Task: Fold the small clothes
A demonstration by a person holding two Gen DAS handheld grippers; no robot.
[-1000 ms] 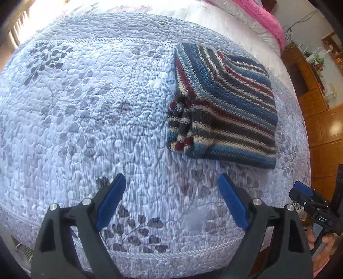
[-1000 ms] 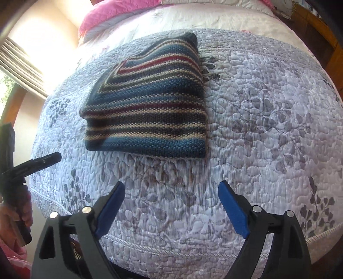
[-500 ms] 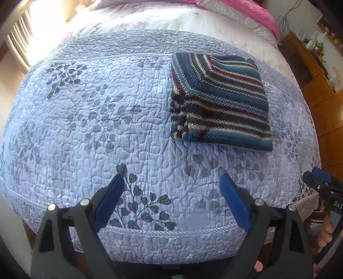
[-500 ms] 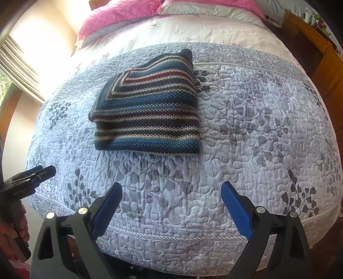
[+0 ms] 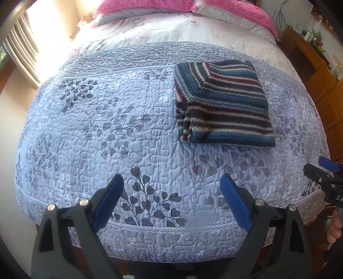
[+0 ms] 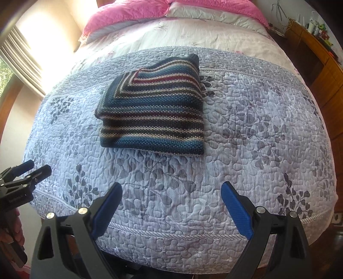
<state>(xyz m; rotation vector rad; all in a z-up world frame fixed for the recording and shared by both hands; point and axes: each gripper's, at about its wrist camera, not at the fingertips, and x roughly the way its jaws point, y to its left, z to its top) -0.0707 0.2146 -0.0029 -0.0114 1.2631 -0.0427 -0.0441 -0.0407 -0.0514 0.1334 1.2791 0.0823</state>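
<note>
The striped knit (image 5: 223,105) lies folded square on the bed's quilt (image 5: 107,133) (seemingly finished); left tool (image 5: 172,200) and right tool (image 6: 171,202) hang spread and empty, well apart from it

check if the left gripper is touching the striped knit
Apart. The left wrist view shows bare quilt between the open left gripper and the striped knit.

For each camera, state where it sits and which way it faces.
Left wrist: on the left claw, open, facing across the quilt toward the pink pillows; the right claw and a hand show at right.
Right wrist: on the right claw, open, facing likewise; the left claw shows at left.
Both share the folded striped sweater.
</note>
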